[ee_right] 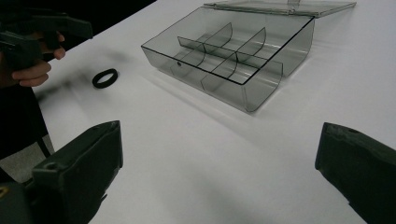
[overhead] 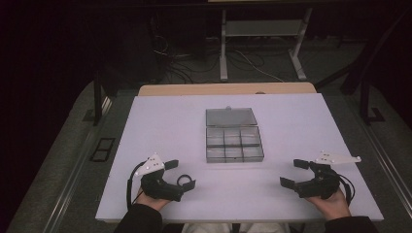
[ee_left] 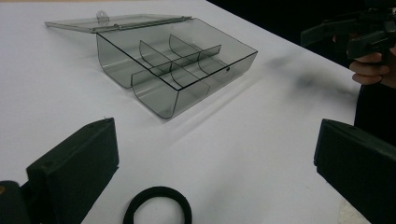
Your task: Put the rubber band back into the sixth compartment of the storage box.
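One white table (overhead: 160, 126) carries two loose things: one smoke-grey clear plastic organiser box (overhead: 234, 144) and one small black ring (overhead: 184, 180). The box sits near the middle of the table, its single lid (overhead: 231, 117) swung fully open and lying flat on the far side; inside, thin dividers cut it into six compartments, two rows of three, and all six look bare (the left gripper view shows the curved dividers (ee_left: 180, 65) clearly). The ring lies flat on the table near the person's edge, well apart from the box and to its left in the high view. There are two grippers, one in each hand. The left gripper (overhead: 180, 174) rests low at the near left of the table, its two black jaws spread wide with nothing clamped; the ring (ee_left: 158, 210) lies on the surface in the gap between them, just ahead of the tool, and neither pad touches it. The right gripper (overhead: 294, 173) sits at the near right, well apart from both ring and box, its two jaws likewise standing wide with only bare table between them. In the right gripper view the ring (ee_right: 104, 77) appears far off beside the other hand (ee_right: 32, 70), and the box (ee_right: 233, 51) stands ahead with its open lid beyond. Each gripper bears one grey three-cornered plate on top.
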The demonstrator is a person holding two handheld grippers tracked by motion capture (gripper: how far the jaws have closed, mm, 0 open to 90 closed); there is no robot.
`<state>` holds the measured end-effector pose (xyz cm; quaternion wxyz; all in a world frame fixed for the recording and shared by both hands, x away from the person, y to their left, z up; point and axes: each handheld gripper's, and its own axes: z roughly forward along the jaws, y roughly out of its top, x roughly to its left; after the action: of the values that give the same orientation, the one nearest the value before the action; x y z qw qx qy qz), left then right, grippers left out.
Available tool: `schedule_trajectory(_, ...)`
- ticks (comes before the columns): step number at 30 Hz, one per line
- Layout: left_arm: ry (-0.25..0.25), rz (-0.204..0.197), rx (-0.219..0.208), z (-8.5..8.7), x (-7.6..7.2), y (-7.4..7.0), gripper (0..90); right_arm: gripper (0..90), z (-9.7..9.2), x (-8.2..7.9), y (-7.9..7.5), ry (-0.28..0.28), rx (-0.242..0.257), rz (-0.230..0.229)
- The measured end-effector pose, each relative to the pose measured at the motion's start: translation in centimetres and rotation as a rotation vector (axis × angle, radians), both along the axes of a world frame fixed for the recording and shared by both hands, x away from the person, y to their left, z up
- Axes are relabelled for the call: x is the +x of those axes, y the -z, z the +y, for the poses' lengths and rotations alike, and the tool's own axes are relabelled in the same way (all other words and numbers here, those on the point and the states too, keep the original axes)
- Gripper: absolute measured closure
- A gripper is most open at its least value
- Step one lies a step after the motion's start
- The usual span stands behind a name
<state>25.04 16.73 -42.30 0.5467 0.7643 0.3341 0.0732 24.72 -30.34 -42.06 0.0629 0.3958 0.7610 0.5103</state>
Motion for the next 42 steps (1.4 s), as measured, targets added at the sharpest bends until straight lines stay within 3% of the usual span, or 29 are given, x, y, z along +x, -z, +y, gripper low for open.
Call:
schedule_trajectory(28, 0.045, 0.001, 0.012, -0.4, -0.2, -0.7, 0.0, 0.2, 0.4, 0.0, 0.1, -0.034, -0.050, 0.007)
schedule_trajectory(42, 0.054, -0.007, 0.046, -0.2, 0.0, -1.8, 0.0, 0.2, 0.5, 0.0, 0.1, -0.041, -0.058, 0.007)
